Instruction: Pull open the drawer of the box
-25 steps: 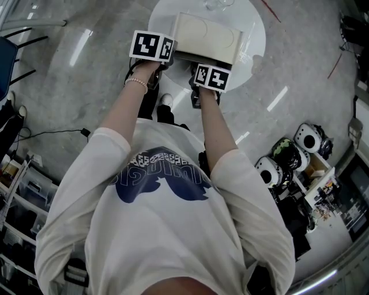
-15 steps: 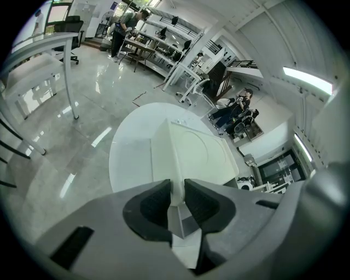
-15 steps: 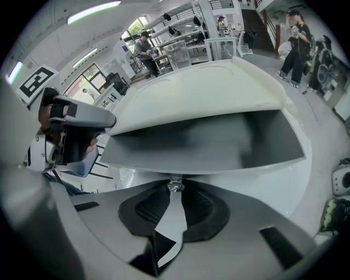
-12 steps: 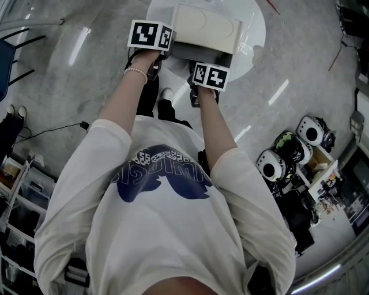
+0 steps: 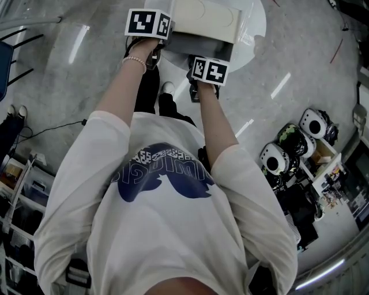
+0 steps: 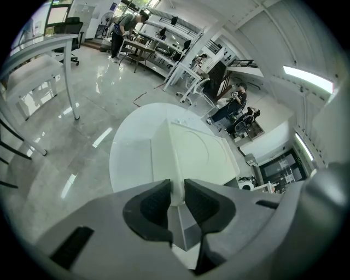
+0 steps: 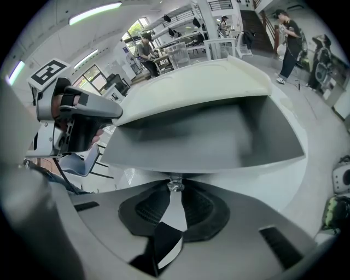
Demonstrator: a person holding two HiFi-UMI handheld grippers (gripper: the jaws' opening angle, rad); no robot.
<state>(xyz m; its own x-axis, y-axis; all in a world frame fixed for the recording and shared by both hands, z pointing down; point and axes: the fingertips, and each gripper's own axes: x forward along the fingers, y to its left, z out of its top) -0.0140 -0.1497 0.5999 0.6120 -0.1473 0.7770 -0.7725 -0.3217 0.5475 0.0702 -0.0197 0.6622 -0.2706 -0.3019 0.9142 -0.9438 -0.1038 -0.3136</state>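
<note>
A cream box stands on a round white table. Its grey drawer juts out of the front toward me. In the right gripper view the drawer shows an empty grey inside, and my right gripper is shut on the small clear knob at its front. In the left gripper view my left gripper is shut on the near corner edge of the box, one dark pad on each side of it. The head view shows the left gripper at the box's left and the right gripper just in front of the drawer.
The table's rim lies close beyond the box on the left. Glossy grey floor surrounds the table. Round white and dark devices crowd the floor at the right, shelving stands at the left. People stand at desks far off.
The right gripper has drawn back toward me with the knob, and more of the grey drawer shows outside the box. The left gripper stays on the box's corner.
</note>
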